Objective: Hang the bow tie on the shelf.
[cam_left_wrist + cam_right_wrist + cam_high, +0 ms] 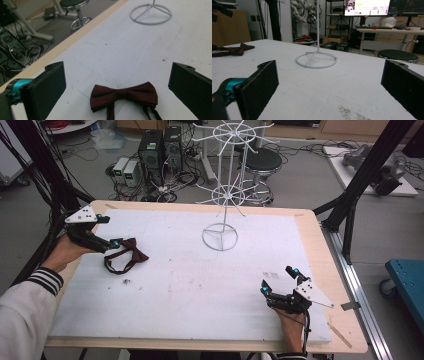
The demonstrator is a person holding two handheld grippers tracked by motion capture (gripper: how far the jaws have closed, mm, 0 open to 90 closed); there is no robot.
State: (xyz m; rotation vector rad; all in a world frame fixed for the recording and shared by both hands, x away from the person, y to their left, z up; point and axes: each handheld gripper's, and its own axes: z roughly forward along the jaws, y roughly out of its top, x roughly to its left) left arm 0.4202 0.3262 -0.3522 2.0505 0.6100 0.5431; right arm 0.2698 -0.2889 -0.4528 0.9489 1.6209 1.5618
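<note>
the dark red bow tie [124,96] is seen lying flat between the spread jaws of the left gripper [117,87], ungrasped. the right gripper [329,85] is held released, well apart from it, with the white wire stand [316,59] ahead.

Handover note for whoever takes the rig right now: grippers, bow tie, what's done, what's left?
Left gripper: open, jaws wide, right at the bow tie but not closed on it.
Right gripper: open, holding nothing, low over the near right part of the table, facing the rack's ring base.
Bow tie: dark red, lying flat on the white table cover at the left, straps trailing toward the near edge.
White wire rack: upright at the far middle, nothing hanging on its arms.
Done: left gripper lined up on the bow tie.
Left: close on it and lift; probably hang it on the rack.
</note>
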